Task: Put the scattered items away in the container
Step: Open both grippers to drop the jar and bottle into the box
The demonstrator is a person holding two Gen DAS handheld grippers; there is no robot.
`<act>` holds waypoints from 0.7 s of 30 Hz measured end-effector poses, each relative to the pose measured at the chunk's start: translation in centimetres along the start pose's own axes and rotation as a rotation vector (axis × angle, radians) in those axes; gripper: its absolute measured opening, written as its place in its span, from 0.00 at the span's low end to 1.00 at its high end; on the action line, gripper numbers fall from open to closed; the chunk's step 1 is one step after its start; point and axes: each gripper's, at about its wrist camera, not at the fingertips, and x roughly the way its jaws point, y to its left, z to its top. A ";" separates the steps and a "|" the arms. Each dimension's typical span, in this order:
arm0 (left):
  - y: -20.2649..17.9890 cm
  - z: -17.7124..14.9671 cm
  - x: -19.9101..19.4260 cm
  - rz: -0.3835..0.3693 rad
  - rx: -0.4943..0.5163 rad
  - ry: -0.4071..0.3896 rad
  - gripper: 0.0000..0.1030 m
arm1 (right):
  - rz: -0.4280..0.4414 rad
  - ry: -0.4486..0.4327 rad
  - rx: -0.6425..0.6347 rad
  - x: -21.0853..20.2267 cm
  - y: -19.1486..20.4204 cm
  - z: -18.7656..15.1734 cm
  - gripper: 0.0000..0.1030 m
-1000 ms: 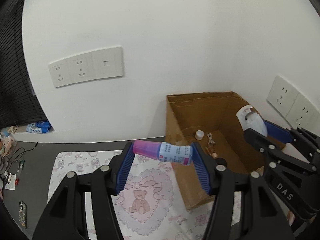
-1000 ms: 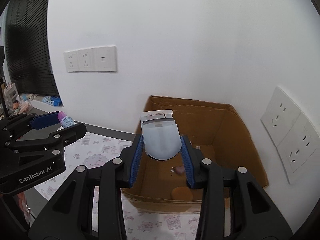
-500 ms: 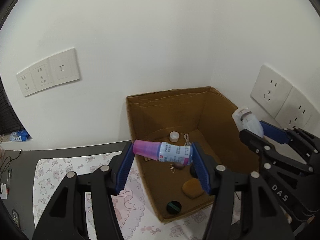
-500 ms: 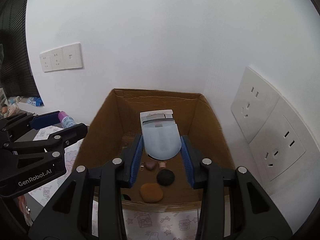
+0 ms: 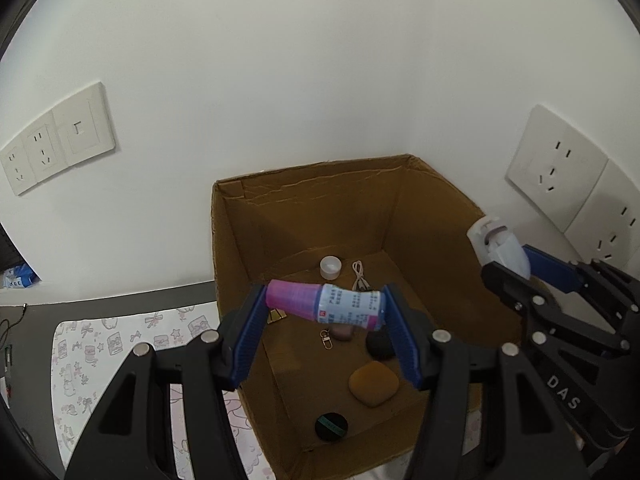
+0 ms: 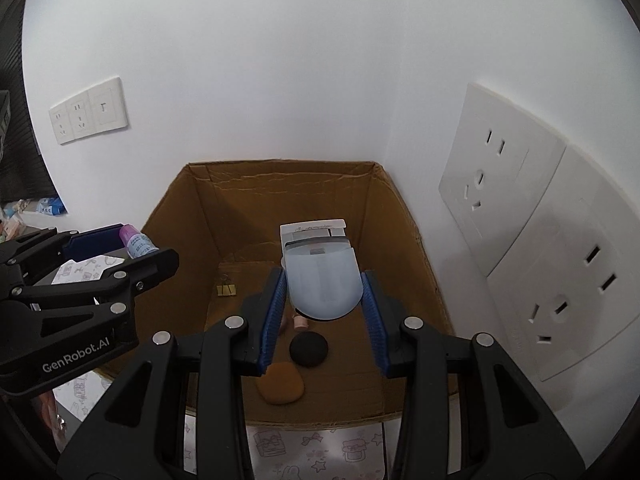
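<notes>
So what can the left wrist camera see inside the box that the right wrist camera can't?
Only the left wrist view shows the white cap, the cable, the key clip and the black round lid.

Only the right wrist view clearly shows the yellow binder clip.

Both show the cardboard box, the tan pad, the black puff, the pink-capped bottle in the left gripper and the pale blue holder in the right gripper.

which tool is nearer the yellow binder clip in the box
Left. The left tool, holding the pink bottle, hovers almost over the yellow binder clip by the box's left wall; the right tool, holding the pale blue item, is further right.
</notes>
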 end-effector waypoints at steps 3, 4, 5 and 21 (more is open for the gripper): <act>-0.1 0.0 0.9 -0.002 0.000 0.017 0.55 | -0.006 0.009 0.005 0.5 -0.2 0.0 0.38; -0.1 -0.1 1.3 -0.005 0.002 0.030 0.55 | -0.008 0.014 0.007 0.8 -0.2 0.0 0.38; -0.2 -0.1 1.6 -0.007 0.005 0.047 0.56 | -0.010 0.019 0.009 1.1 -0.3 0.0 0.38; 0.4 -0.3 5.3 0.082 -0.018 0.159 0.85 | -0.024 0.095 0.016 3.5 -0.5 -0.2 0.81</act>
